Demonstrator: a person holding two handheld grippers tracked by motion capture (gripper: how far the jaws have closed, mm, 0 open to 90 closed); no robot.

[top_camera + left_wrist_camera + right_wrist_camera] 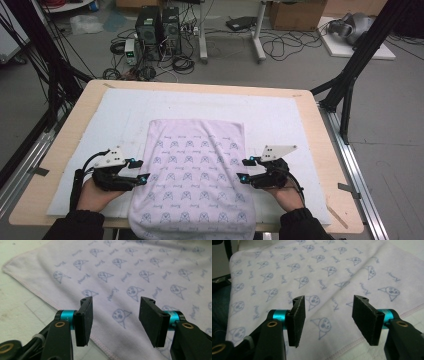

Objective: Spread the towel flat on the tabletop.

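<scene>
A pale printed towel lies flat on the counter, near end overhanging. The left gripper and right gripper flank its side hems, jaws open and empty. Best to pinch both hems evenly.

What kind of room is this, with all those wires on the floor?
Probably a lab or workshop for recording handling tasks. Two computer towers stand on the floor among tangled cables, black frame struts flank the table, and a person holds a claw in each hand over a printed towel.
</scene>
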